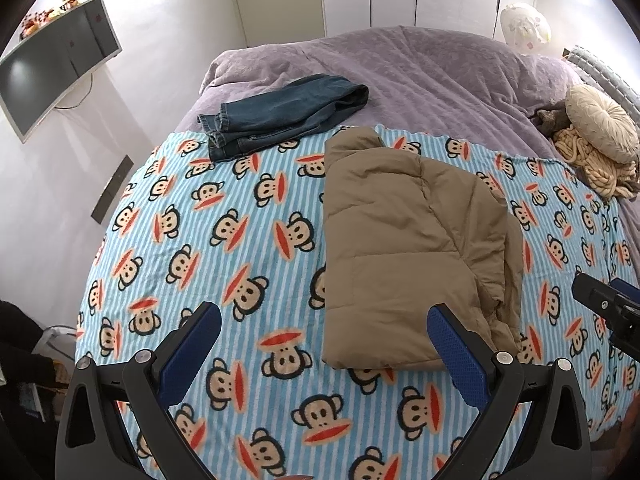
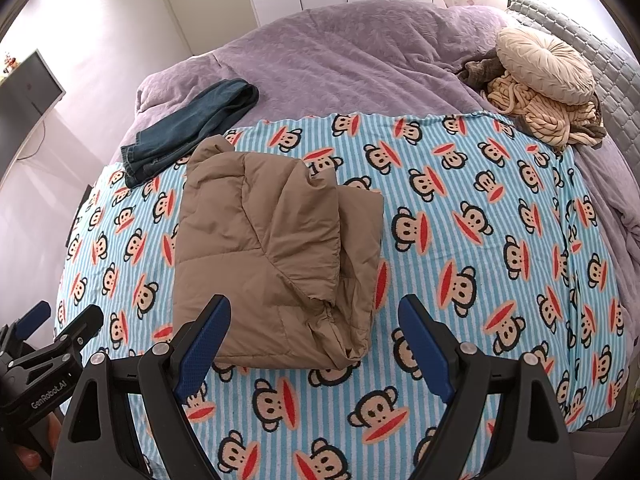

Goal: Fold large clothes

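Both grippers, left (image 1: pixel 324 344) and right (image 2: pixel 314 336), hang open and empty above the folded jacket (image 1: pixel 408 240) near the blanket's (image 1: pixel 248 240) front edge.

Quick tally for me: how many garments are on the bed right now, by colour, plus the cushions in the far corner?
Tan garments: 1, the folded puffer jacket
Blue garments: 1, the jeans
Round cream cushions: 1, the cushion, on a knitted heap too jumbled to count
Total: 3

Hidden and cut-off parts

Folded jacket (image 1: pixel 404 216) near corner covered by a blue finger pad (image 1: pixel 456 352); monitor (image 2: pixel 28 84) cropped at frame edge; shelf trinkets (image 1: pixel 48 12) too small to identify.
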Demonstrator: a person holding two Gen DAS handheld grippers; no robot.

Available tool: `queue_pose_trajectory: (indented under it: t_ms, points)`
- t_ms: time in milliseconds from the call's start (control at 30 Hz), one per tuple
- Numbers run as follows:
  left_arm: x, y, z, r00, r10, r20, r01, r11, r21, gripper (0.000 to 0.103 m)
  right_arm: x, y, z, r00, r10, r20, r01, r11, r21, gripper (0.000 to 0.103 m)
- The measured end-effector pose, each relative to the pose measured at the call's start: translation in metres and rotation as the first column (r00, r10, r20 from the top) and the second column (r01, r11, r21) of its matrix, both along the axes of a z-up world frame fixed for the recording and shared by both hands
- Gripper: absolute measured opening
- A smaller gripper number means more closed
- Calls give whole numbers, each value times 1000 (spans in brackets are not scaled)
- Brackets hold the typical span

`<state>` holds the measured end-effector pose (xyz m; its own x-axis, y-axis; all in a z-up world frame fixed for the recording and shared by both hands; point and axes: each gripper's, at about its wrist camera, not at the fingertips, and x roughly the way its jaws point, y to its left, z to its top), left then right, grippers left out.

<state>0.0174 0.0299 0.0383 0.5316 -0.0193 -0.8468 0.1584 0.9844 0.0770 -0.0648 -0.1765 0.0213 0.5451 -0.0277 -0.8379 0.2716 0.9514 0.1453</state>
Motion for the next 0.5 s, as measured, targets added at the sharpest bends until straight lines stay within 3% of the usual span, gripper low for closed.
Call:
queue_pose_trajectory:
  t_ms: [500]
  points:
    - [1,1,0,1000,8,-5,-8,1000,-1,103,0,2,0,1000,0,0,0,1000,-2,88]
